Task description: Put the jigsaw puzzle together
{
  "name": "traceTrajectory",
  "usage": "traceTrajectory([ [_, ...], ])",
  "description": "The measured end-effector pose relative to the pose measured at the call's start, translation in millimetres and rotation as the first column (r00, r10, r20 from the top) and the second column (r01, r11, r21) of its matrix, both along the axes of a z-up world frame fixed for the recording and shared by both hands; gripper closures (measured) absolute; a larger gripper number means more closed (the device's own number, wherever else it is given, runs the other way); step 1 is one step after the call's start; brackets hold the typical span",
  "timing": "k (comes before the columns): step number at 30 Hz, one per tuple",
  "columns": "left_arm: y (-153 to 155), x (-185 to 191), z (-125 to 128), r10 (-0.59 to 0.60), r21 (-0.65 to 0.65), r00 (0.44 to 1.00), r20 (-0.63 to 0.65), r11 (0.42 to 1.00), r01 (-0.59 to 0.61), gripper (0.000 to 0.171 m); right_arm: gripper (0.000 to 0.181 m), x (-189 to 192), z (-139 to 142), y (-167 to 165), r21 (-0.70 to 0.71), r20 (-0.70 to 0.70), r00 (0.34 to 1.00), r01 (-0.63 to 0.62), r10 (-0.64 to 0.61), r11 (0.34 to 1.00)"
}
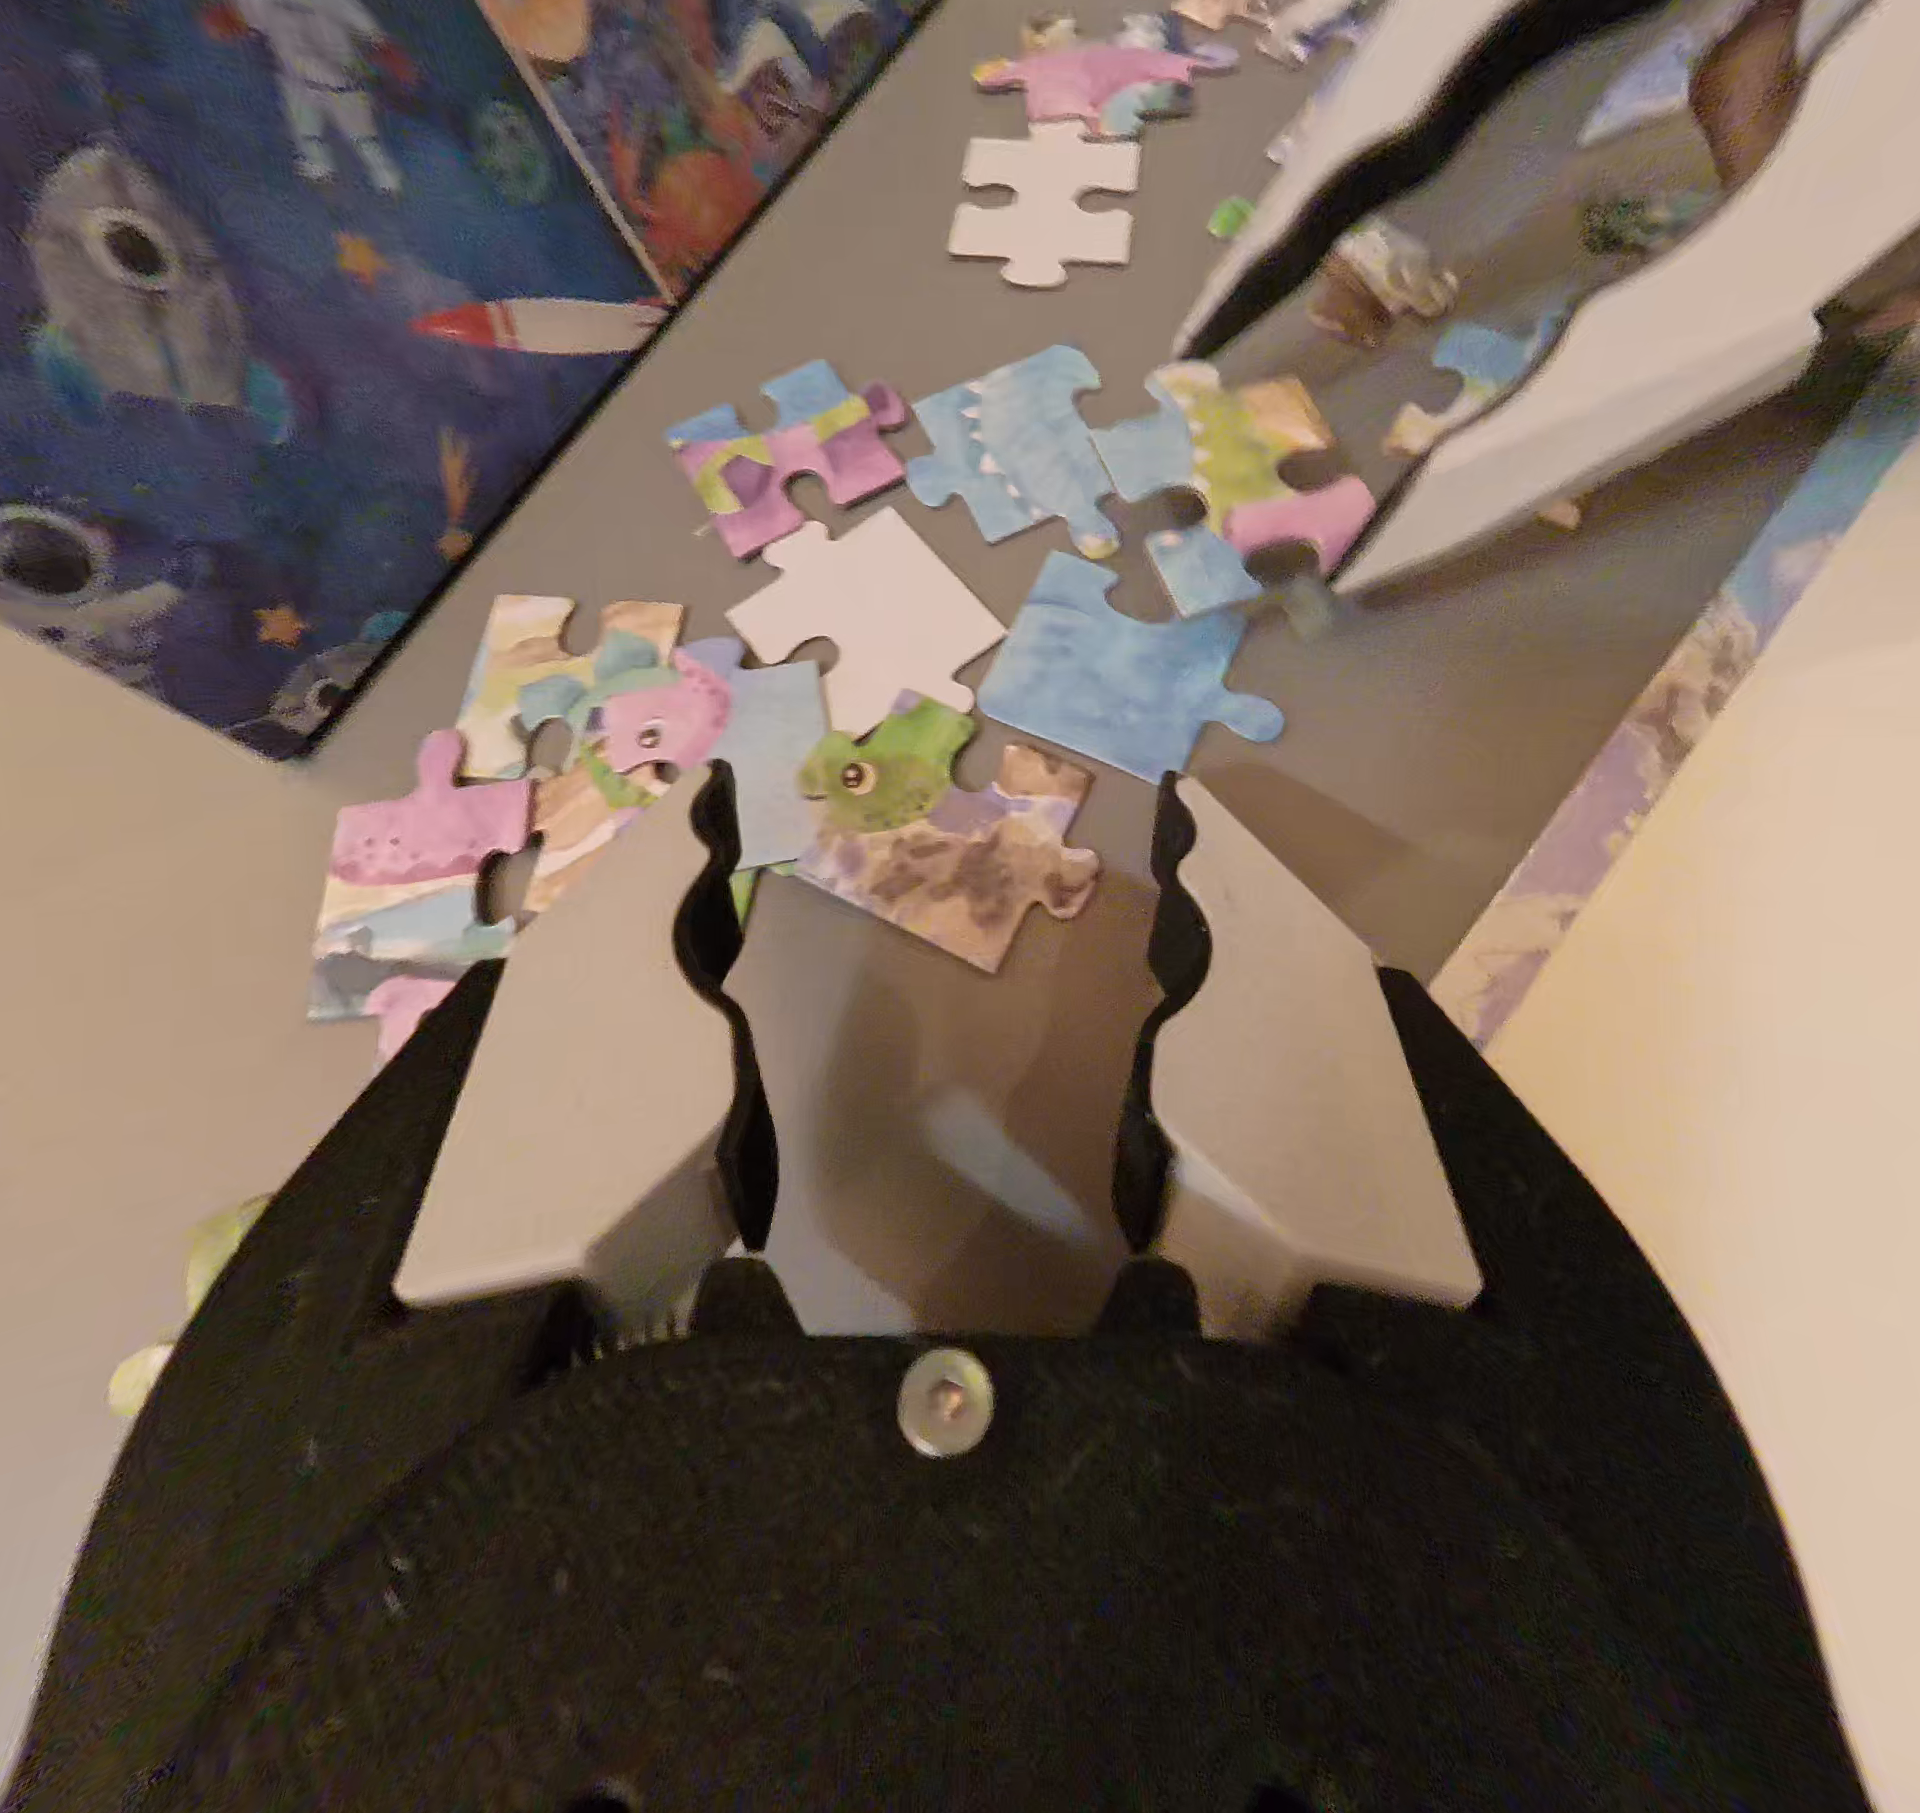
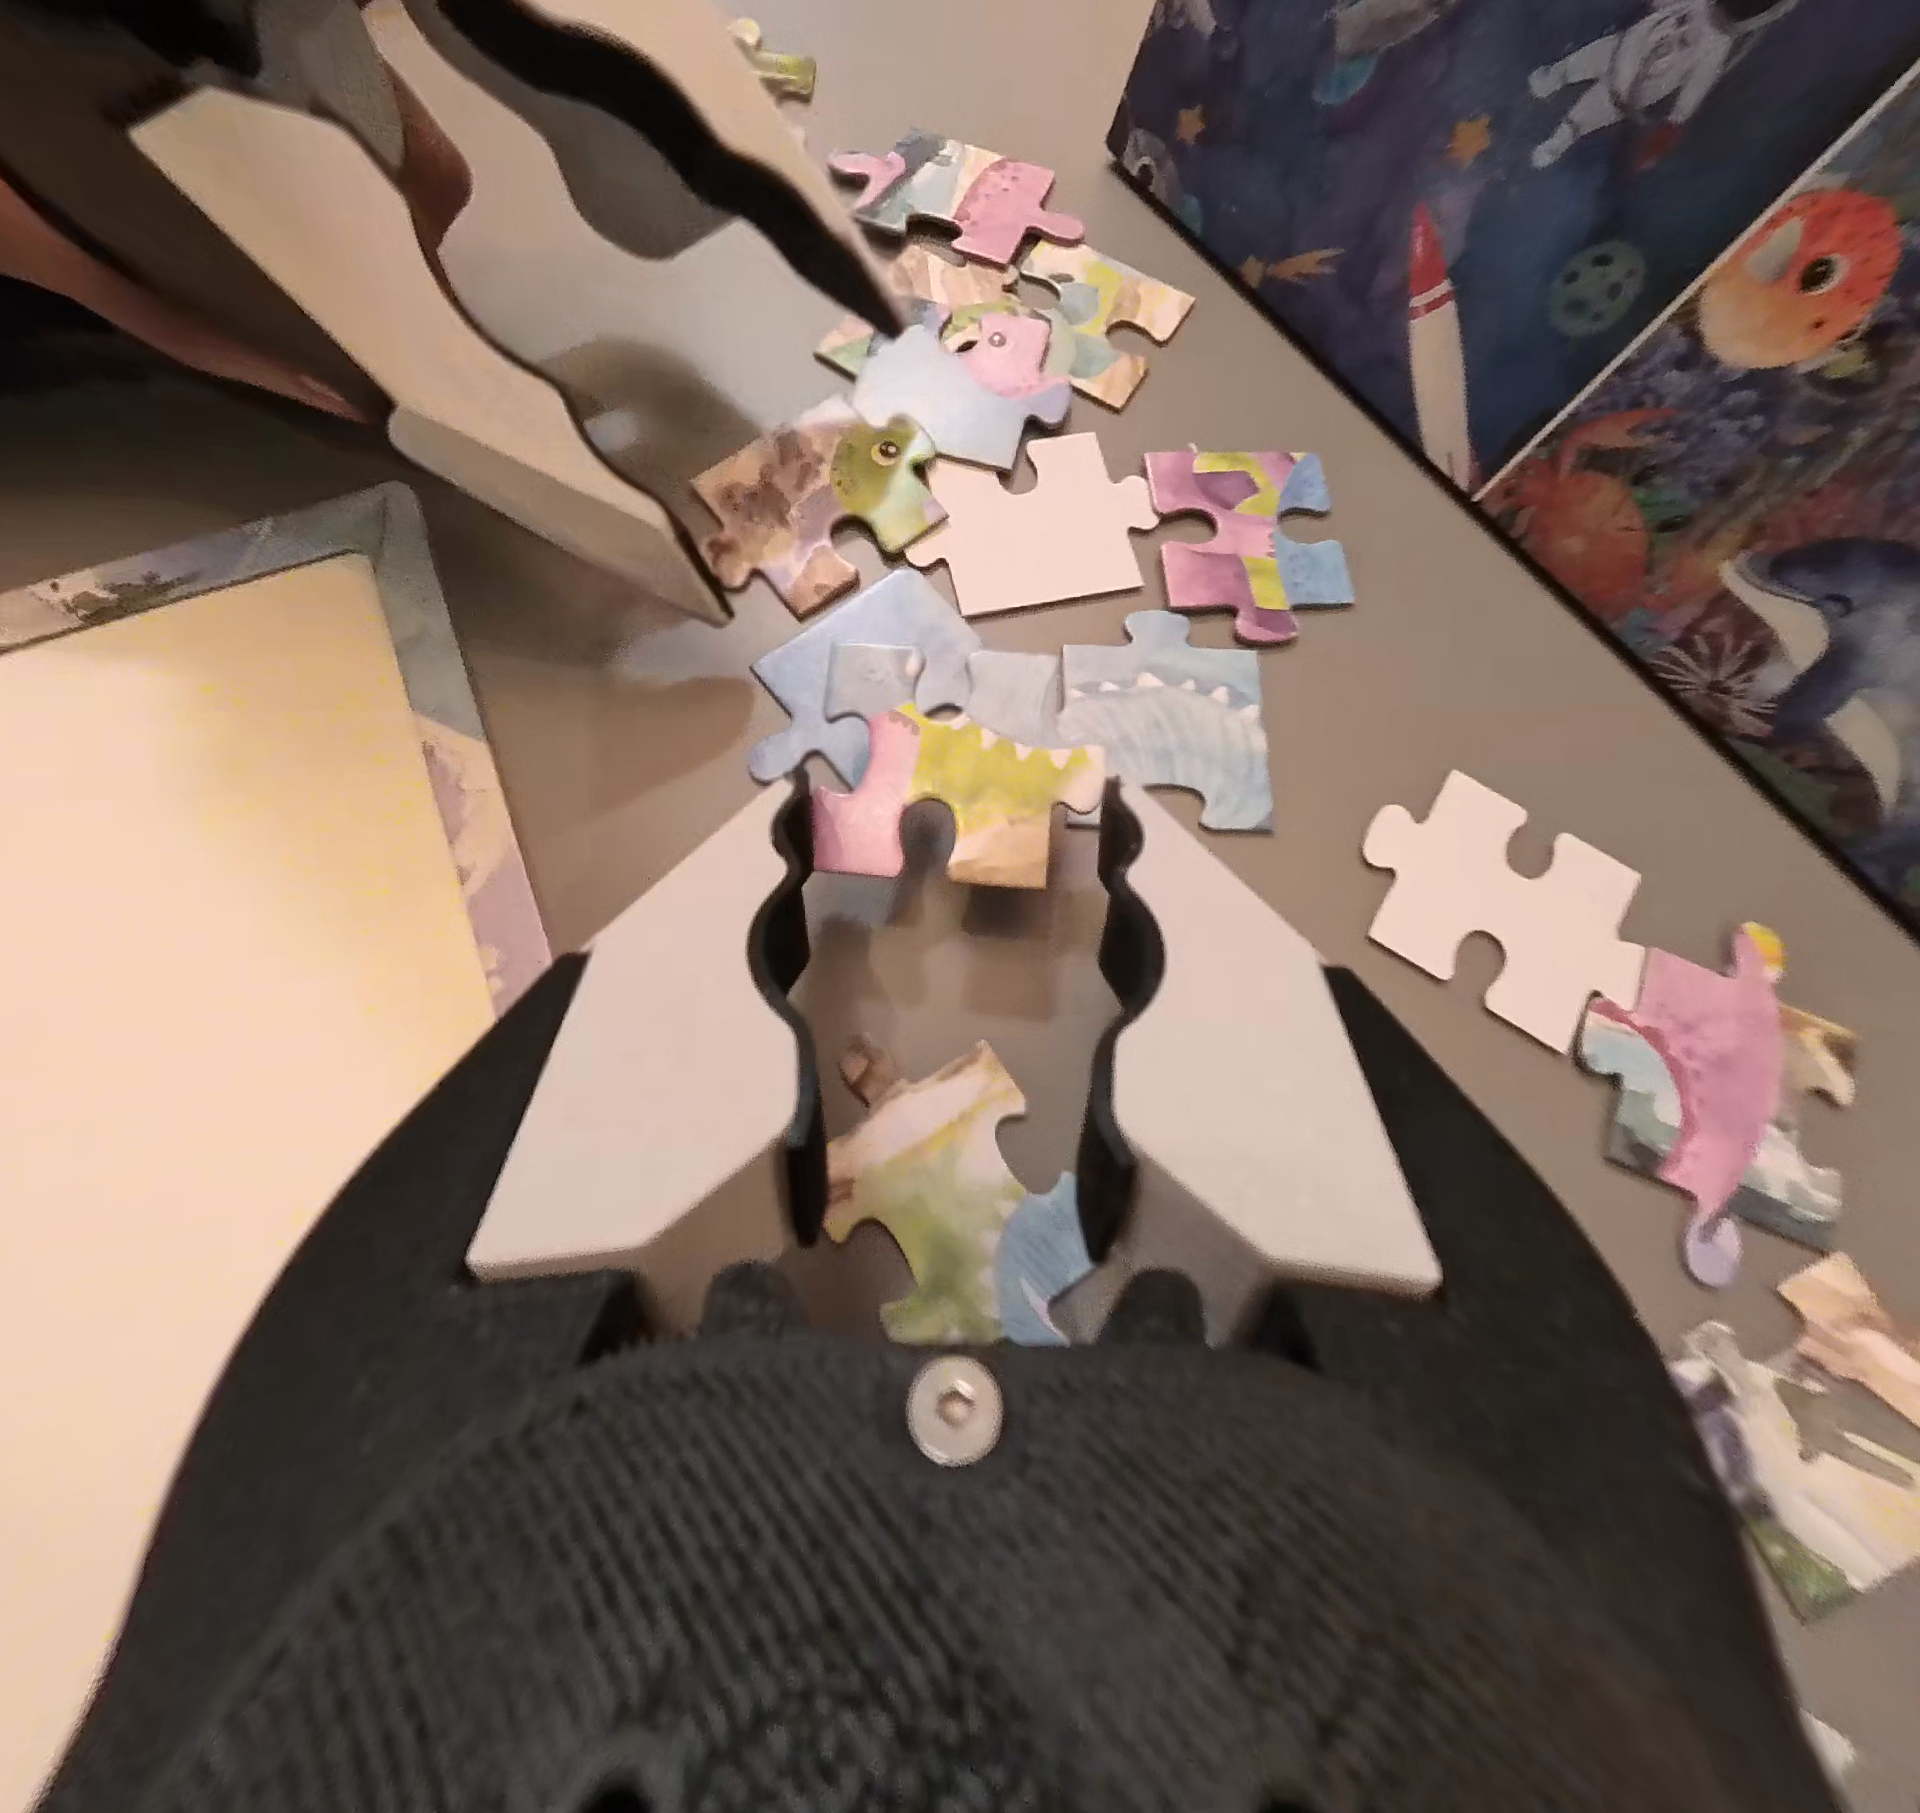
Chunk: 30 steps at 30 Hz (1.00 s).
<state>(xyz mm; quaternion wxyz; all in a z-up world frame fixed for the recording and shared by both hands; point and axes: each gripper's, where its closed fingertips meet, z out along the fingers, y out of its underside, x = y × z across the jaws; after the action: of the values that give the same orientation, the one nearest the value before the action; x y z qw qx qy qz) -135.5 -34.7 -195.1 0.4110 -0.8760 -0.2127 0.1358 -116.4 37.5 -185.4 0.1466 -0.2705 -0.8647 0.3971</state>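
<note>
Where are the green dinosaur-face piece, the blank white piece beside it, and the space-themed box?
Green dinosaur-face piece (image 1: 878, 776), left wrist view, beside its eye.
Blank white piece (image 1: 868, 615), left wrist view, its middle.
Space-themed box (image 1: 239, 309), left wrist view, printed side.

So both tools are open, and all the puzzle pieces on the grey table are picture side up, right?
Not quite. Both tools are open, the left tool and the right tool, but not all pieces are picture side up. The left wrist view shows two blank white pieces lying face down on the grey table: one in the middle of the pile and another farther off.
</note>
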Motion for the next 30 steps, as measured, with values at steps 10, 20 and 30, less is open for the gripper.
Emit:
traceTrajectory([
  [10, -11.8, 19.0, -15.5, -0.113, -0.189, 0.993, 0.03, 0.975, 0.117, 0.145, 0.127, 7.6, -18.6, 10.3, 0.095, 0.09, 0.996, -0.009, 0.001, 0.995],
  [20, -40.9, 34.0, -15.2, -0.108, -0.238, 0.974, 0.197, 0.959, 0.154, 0.159, 0.127, 12.2, -24.6, 20.9, 0.156, 0.128, 0.992, -0.014, -0.006, 0.988],
  [30, -10.7, 9.8, -11.7, -0.061, -0.119, 0.997, 0.036, 0.991, 0.065, 0.105, 0.123, 2.6, 4.6, 3.5, 0.022, -0.028, 0.999, -0.014, 0.015, 1.0],
])
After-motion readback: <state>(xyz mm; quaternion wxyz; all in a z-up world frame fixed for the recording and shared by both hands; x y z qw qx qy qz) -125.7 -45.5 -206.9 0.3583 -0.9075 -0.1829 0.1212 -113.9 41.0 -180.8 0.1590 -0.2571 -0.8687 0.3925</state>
